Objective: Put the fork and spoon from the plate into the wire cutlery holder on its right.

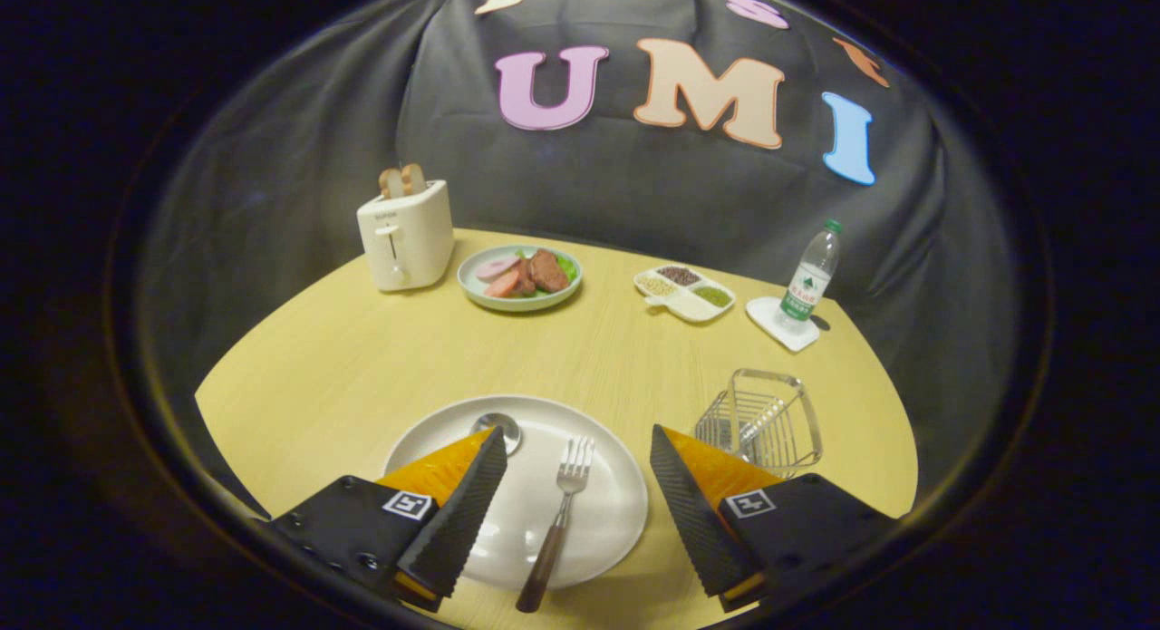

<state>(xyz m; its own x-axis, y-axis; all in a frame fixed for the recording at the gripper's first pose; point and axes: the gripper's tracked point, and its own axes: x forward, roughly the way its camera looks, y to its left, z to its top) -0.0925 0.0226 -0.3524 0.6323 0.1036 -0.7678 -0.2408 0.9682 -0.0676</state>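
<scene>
Gripper view: a yellow wood-grain table (pixel 580 358) stands against black cloth. The gripper (pixel 577 449) is spread wide, grasping nothing. Between its fingers, one fork (pixel 557 512) lies on the white plate (pixel 616 503); one spoon (pixel 497 428) is partly hidden behind the left finger. One wire cutlery holder (pixel 761 421) stands right of the plate, partly cut off by the right finger.

toaster (pixel 405 234), food plate (pixel 518 277) — condiment tray (pixel 684 292), bottle (pixel 809 276)
</scene>
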